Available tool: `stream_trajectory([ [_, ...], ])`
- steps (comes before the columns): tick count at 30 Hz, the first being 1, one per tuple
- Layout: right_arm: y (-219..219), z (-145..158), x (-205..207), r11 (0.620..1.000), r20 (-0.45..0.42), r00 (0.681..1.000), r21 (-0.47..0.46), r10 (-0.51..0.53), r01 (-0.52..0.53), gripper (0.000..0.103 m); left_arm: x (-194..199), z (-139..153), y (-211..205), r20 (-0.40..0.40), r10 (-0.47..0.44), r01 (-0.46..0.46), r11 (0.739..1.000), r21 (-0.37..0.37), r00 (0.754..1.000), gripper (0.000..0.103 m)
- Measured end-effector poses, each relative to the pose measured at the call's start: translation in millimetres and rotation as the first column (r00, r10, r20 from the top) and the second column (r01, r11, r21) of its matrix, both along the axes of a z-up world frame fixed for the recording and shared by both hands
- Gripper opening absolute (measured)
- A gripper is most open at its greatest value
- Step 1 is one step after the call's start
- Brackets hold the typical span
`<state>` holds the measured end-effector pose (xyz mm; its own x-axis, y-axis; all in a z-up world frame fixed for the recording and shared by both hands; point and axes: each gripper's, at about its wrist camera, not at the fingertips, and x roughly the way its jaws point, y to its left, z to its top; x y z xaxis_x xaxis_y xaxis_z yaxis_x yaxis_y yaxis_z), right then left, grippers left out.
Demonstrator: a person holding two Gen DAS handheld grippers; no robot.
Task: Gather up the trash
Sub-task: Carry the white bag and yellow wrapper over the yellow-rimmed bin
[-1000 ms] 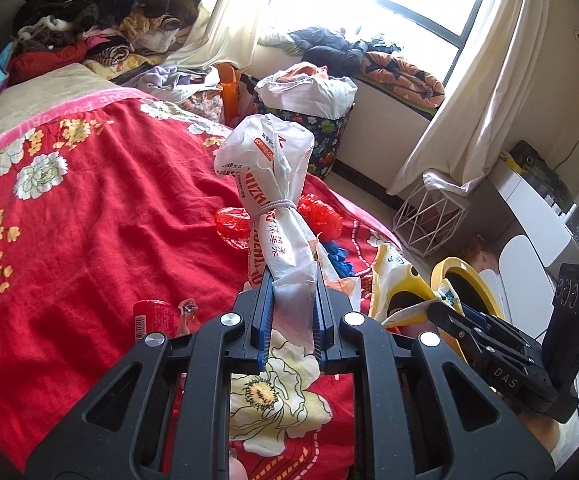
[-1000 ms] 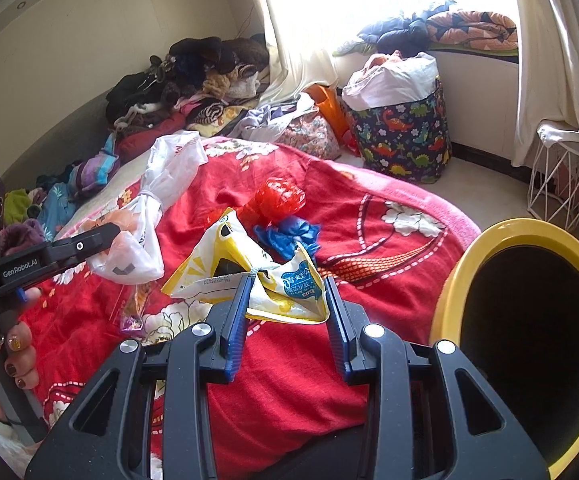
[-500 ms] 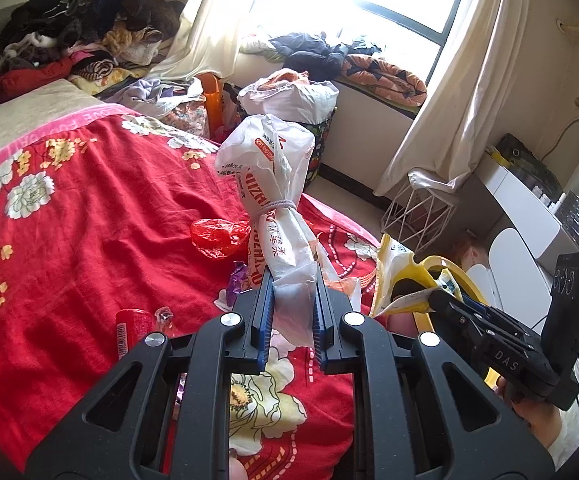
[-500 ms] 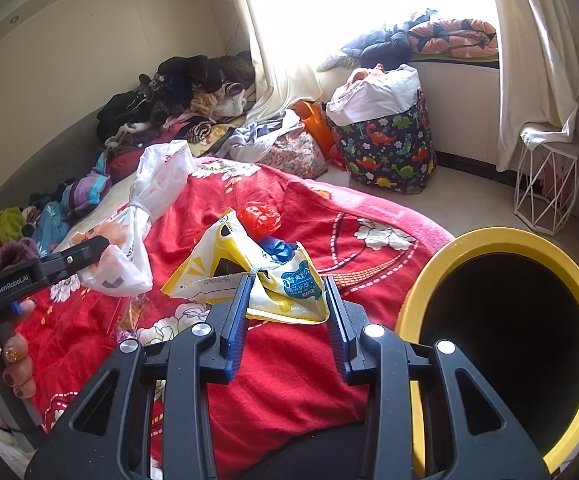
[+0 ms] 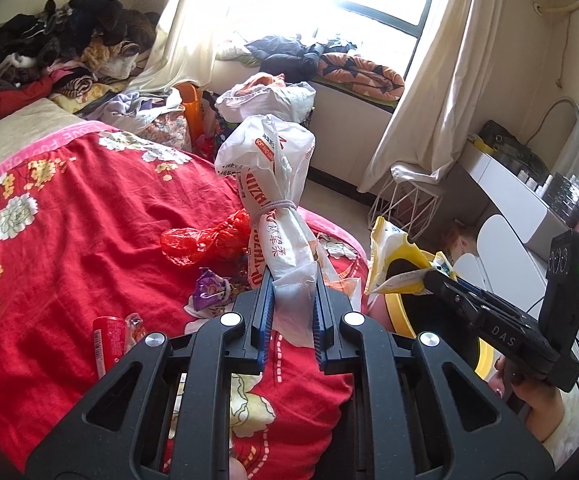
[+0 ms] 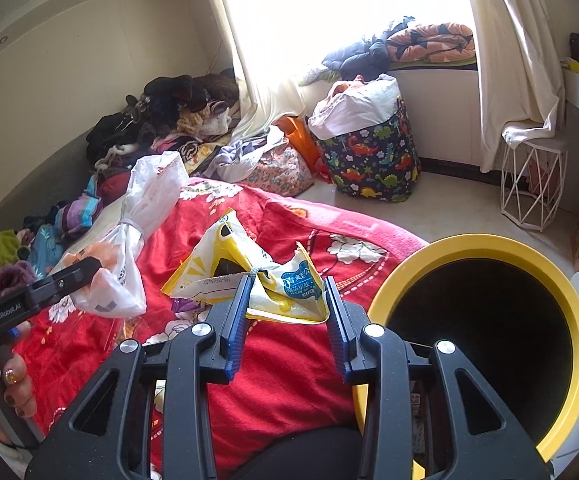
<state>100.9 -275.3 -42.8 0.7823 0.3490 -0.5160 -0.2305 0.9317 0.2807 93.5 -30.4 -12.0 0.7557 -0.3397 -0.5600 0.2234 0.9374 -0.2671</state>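
Note:
My left gripper is shut on a white plastic bag with red print, tied in the middle and lifted over the red bedspread. The same bag hangs at the left in the right wrist view. My right gripper is shut on a crumpled yellow-and-white wrapper, held above the bed edge just left of a yellow-rimmed bin with a dark inside. From the left wrist camera, the wrapper sits over the bin's rim.
Still on the bed lie a red plastic bag, a purple wrapper and a red can. A dinosaur-print hamper, a white wire stool and piled clothes stand beyond. A hand grips the left tool.
Both grippers have swung right and slightly up with their loads. The yellow bin has come further into the right wrist view and now sits close beside the wrapper.

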Motion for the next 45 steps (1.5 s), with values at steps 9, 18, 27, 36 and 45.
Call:
stream_trajectory([
  [9, -19.5, 6.6, -9.0, 0.999, 0.019, 0.999, 0.027, -0.04, 0.04, 0.034, -5.2, 5.6, -23.1, 0.018, -0.054, 0.053, 0.998, 0.021, 0.998, 0.011],
  [18, -42.0, 9.0, -15.7, 0.995, 0.027, 0.995, 0.048, -0.092, 0.091, 0.034, -8.8, 7.3, -41.8, 0.027, -0.093, 0.092, 0.995, 0.044, 0.995, 0.011],
  [27, -59.7, 7.8, -22.2, 0.988, 0.026, 0.989, 0.062, -0.142, 0.14, 0.034, -10.6, 5.2, -57.7, 0.023, -0.126, 0.125, 0.99, 0.061, 0.992, 0.011],
  [36, -71.6, 8.4, -29.0, 0.98, 0.019, 0.981, 0.07, -0.191, 0.189, 0.034, -10.3, 0.6, -72.5, 0.014, -0.157, 0.156, 0.985, 0.071, 0.987, 0.011],
  [45, -88.6, 4.9, -32.1, 0.969, 0.005, 0.971, 0.071, -0.239, 0.238, 0.034, -12.3, -4.9, -90.9, 0.001, -0.19, 0.189, 0.979, 0.082, 0.982, 0.011],
])
